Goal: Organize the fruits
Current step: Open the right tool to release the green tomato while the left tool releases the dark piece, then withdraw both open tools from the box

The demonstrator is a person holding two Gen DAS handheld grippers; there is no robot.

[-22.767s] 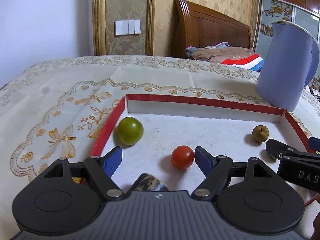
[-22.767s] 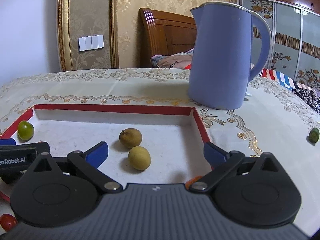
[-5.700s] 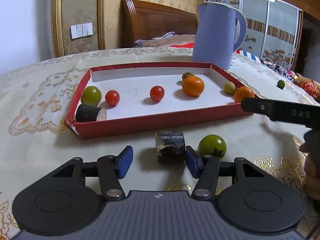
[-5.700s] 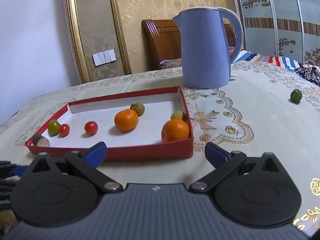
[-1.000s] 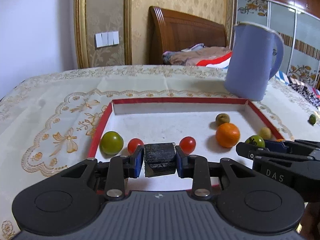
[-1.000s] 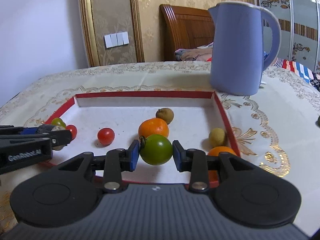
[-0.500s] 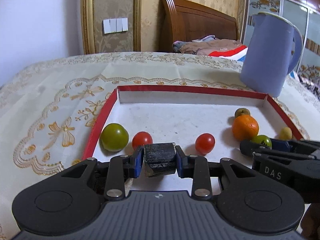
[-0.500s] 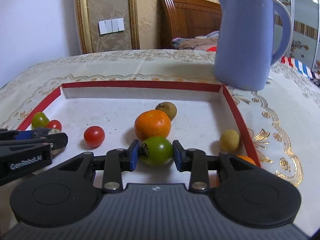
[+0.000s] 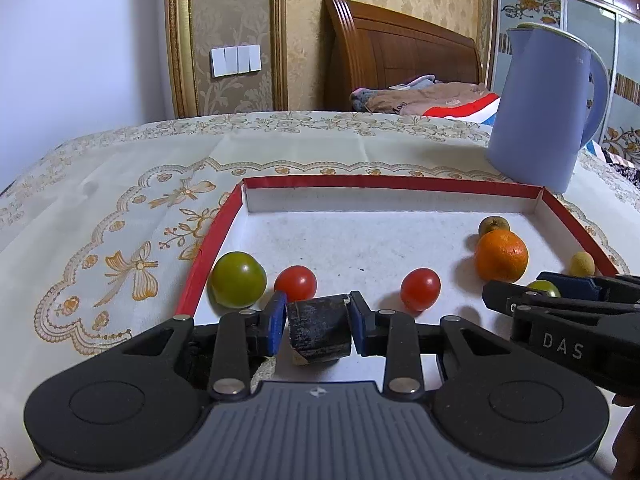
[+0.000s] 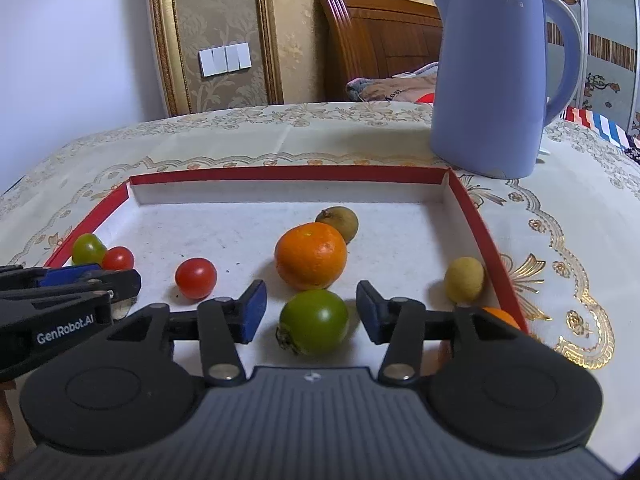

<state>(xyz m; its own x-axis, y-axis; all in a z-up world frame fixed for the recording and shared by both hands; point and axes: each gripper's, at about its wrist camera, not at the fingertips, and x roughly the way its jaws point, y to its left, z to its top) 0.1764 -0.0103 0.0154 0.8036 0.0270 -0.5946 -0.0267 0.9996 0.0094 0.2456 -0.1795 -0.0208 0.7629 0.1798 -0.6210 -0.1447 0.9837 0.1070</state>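
Note:
A red-rimmed white tray holds the fruit. My left gripper is shut on a dark stubby cylinder, low over the tray's front left. Beside it lie a green tomato and two red tomatoes. My right gripper is open around a green tomato that rests on the tray floor. An orange, a brown fruit and a yellow fruit lie near it.
A blue kettle stands behind the tray's far right corner. Another orange peeks from behind my right finger at the tray's front right. The patterned tablecloth spreads to the left. A bed headboard is behind.
My right gripper has opened and let the green tomato down onto the tray. My left gripper has come lower and closer to the tray floor, still holding the dark cylinder.

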